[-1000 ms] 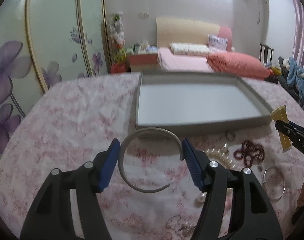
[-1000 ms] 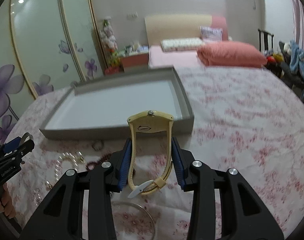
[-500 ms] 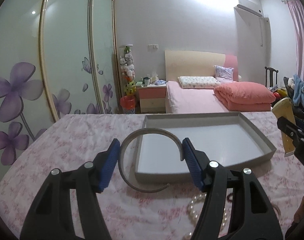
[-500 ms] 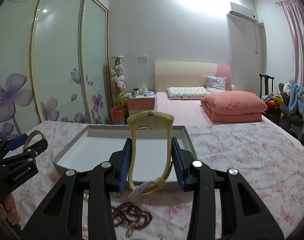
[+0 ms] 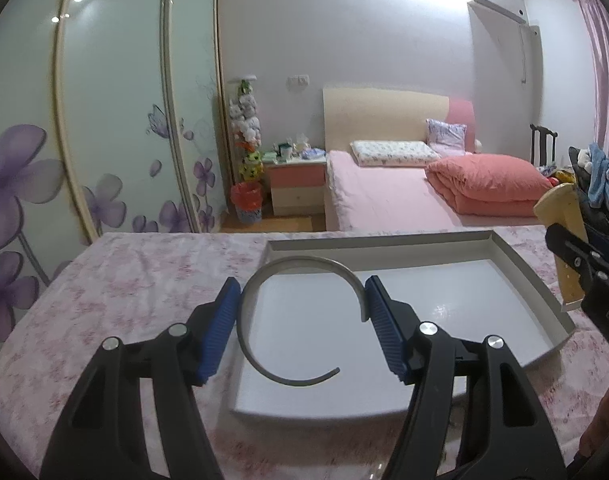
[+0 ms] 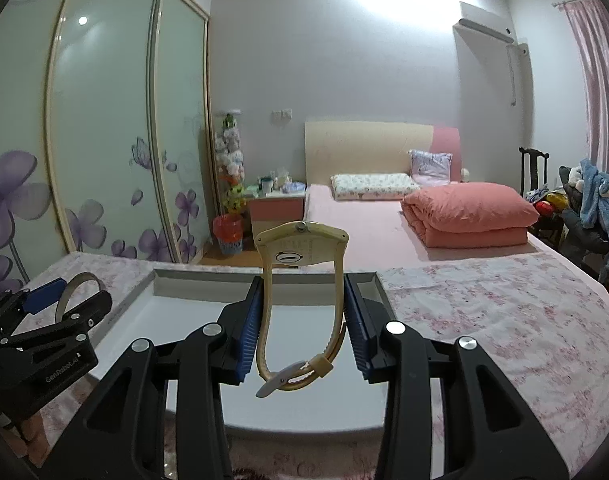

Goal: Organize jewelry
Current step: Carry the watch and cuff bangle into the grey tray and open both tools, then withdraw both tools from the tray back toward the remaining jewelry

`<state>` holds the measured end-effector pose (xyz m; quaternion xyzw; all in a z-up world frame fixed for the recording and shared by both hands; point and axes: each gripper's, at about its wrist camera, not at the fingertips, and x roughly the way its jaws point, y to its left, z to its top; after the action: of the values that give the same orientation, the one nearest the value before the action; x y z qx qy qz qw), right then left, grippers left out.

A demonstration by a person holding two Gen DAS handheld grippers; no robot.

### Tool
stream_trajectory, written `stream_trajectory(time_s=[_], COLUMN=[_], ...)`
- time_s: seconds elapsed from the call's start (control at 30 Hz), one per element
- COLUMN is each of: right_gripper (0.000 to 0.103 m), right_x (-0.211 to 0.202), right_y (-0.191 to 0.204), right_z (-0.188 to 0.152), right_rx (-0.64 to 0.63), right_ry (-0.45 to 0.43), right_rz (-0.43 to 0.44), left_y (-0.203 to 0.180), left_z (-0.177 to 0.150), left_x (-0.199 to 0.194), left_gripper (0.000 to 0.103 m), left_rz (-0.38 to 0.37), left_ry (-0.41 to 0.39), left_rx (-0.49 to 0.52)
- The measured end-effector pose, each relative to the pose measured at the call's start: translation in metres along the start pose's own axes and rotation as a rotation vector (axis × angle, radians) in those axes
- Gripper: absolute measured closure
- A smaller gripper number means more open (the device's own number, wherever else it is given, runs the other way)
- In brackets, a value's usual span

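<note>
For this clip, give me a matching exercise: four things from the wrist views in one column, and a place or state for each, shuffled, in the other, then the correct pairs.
Things:
1. silver open bangle
2. cream wristwatch
3. grey tray
4. folded coral quilt

Places or states:
A. lying on the pink bed
B. clamped in the right gripper
C. resting on the floral tablecloth, nothing visible inside it
D. clamped in the left gripper

Pairs: 1-D, 2-B, 3-C, 4-A
</note>
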<state>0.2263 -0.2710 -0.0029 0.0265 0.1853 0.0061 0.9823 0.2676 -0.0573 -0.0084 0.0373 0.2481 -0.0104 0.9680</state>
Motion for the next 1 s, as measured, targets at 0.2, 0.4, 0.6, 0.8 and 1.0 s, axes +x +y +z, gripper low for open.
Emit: stream_trajectory(time_s=[0.2, 0.4, 0.6, 0.8, 1.0], right_gripper=[0.063, 0.063, 0.055, 0.037, 0.037], right_x=[0.045, 0.085, 0.099, 0.080, 0.043], right_y=[-0.004, -0.008, -0.009, -0.014, -0.023], right_z=[-0.005, -0.024, -0.034, -0.024, -0.015], right_rx=[0.023, 0.062, 0.071, 0.083, 0.078], right_ry=[0.171, 0.391, 0.467, 0.417, 0.354], right_rz=[0.032, 0.062, 0.057, 0.065, 0.065], left_y=[-0.006, -0.009, -0.014, -0.011, 0.018], left_z=[0.005, -0.002, -0.011, -0.005, 0.010], left_x=[0.041, 0.075, 0.092, 0.087, 0.053], left_gripper=[0.040, 0.040, 0.040, 0.031, 0.030], left_rz=[-0.038, -0.085, -0.122, -0.147, -0.139], left_ry=[0.102, 0.221, 0.292, 0.278, 0.212], left_rx=[-0.004, -0.003, 0.009, -0.017, -0.080])
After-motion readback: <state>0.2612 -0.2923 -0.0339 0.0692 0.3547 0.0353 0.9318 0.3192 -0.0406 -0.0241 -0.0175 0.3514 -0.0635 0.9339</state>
